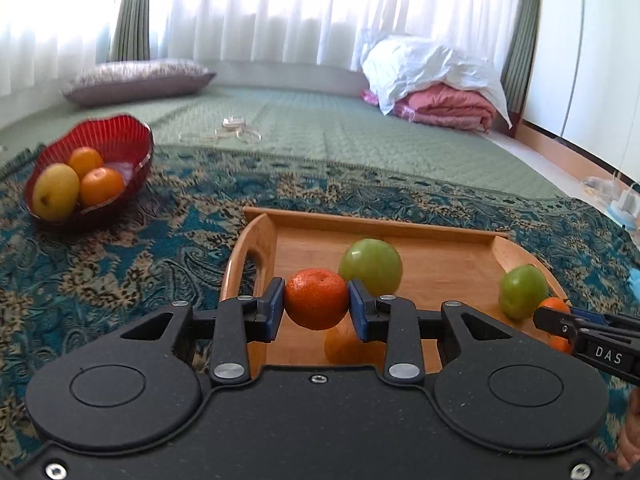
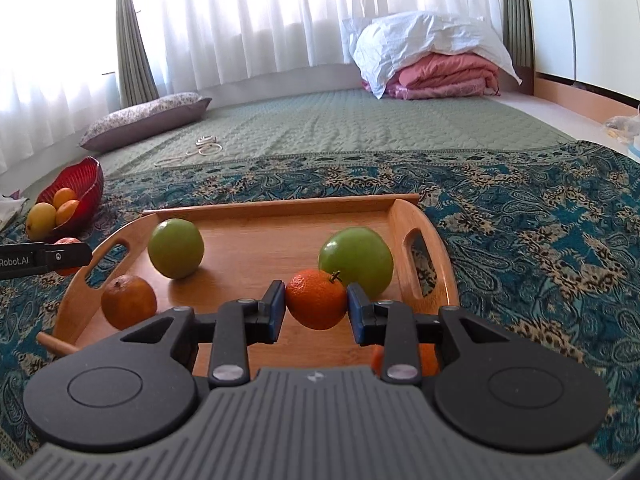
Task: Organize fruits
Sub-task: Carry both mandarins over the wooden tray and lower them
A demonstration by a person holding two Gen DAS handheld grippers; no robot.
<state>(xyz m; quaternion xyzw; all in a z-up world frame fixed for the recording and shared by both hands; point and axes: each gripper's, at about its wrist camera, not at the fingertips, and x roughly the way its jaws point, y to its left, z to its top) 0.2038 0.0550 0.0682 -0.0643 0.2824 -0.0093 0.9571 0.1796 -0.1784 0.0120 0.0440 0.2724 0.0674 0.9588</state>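
Tangerines sit clamped in both your tongs: left gripper (image 1: 316, 304) pinches one small orange tangerine (image 1: 316, 299), right gripper (image 2: 316, 304) another (image 2: 316, 299), above the wooden handled tray (image 2: 280, 216).

Smooth varnished wooden tray (image 2: 416, 240), holding glossy green apples (image 2: 356, 260). Ribbed, shiny red plastic bowl (image 1: 120, 140). Woven paisley cloth (image 2: 540, 240) underneath, matt and rough.

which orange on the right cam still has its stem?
The orange clamped in the right gripper, stem on top; the loose orange by the tray's left handle shows none.
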